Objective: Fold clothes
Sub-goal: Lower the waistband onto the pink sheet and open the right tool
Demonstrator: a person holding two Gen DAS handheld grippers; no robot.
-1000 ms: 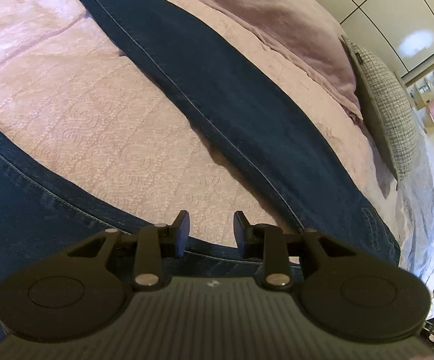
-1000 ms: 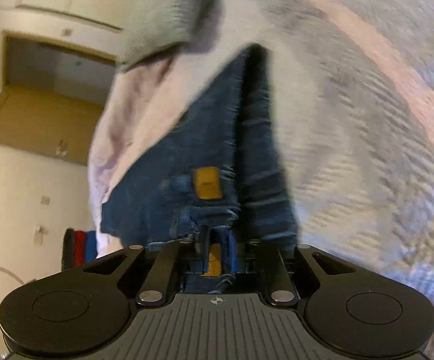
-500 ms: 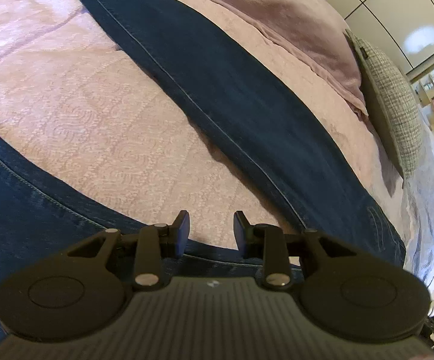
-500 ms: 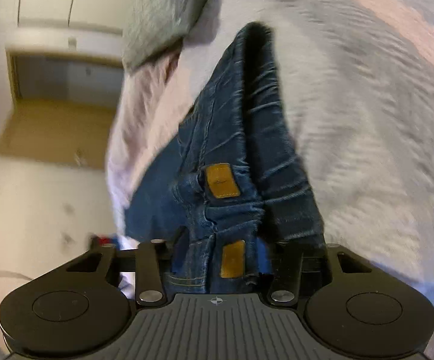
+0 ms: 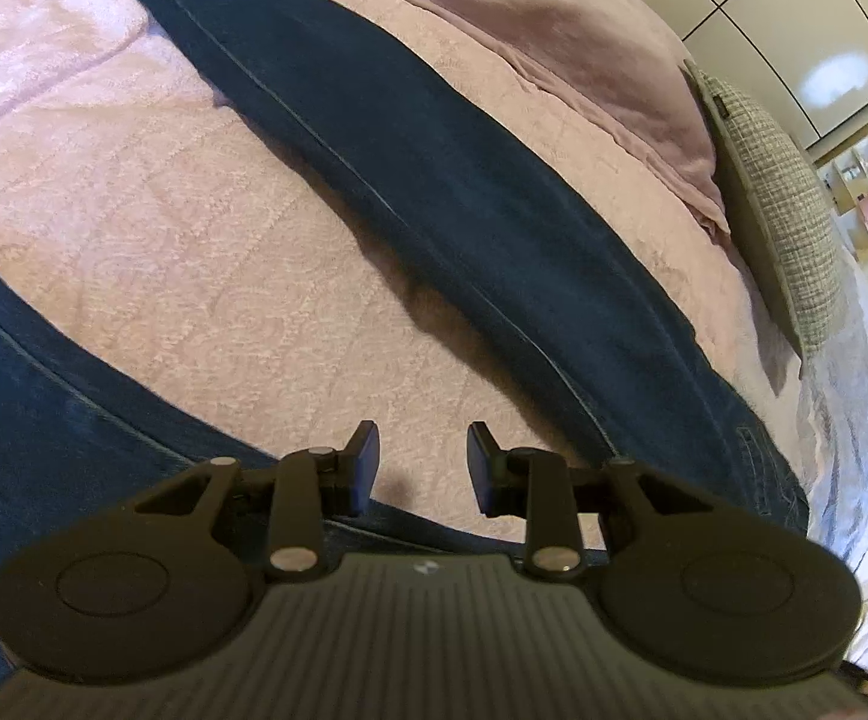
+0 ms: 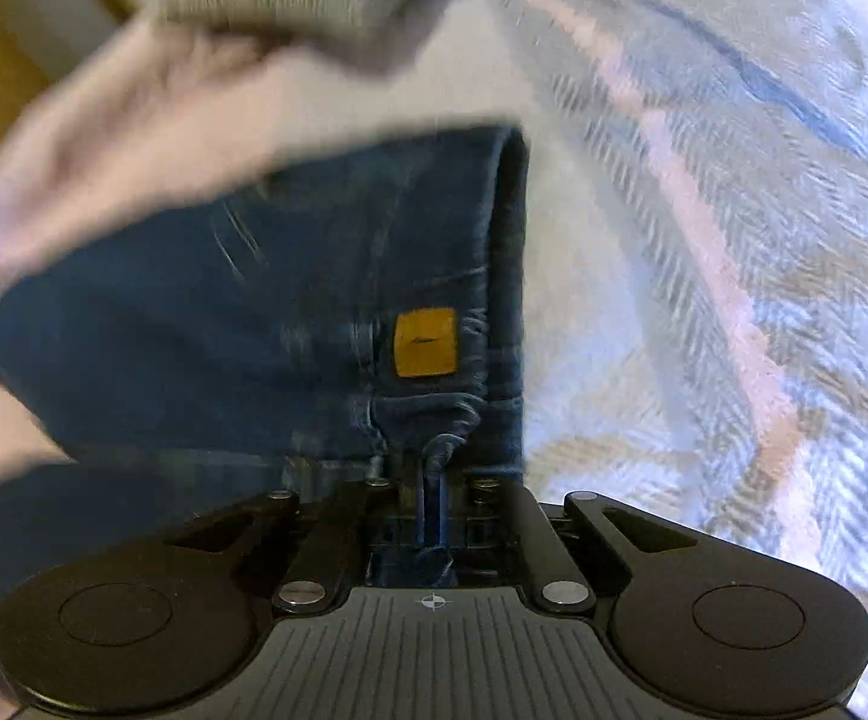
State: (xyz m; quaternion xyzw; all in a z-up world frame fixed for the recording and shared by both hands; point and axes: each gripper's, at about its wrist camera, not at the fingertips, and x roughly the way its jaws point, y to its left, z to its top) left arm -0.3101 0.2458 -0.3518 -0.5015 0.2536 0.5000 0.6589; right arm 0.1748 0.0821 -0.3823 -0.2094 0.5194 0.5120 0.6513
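Observation:
Dark blue jeans lie on a pink bedspread (image 5: 194, 252). In the left wrist view one leg (image 5: 434, 192) runs from the far left to the near right, and the other leg (image 5: 44, 414) crosses the lower left. My left gripper (image 5: 422, 462) is open and empty, just above the bedspread at the crotch where the legs meet. In the right wrist view my right gripper (image 6: 431, 498) is shut on the jeans' waistband (image 6: 434, 456), near a tan leather patch (image 6: 425, 342). The view is blurred by motion.
A mauve blanket (image 5: 554, 42) lies crumpled behind the jeans. A grey woven pillow (image 5: 782, 216) stands at the right edge of the bed. White wardrobe doors (image 5: 794, 12) are behind it. In the right wrist view a pale blue and pink cover (image 6: 734, 240) fills the right side.
My right gripper has swung with the waistband in it, and the jeans now spread out to the left in its view. My left gripper has barely moved and stays open.

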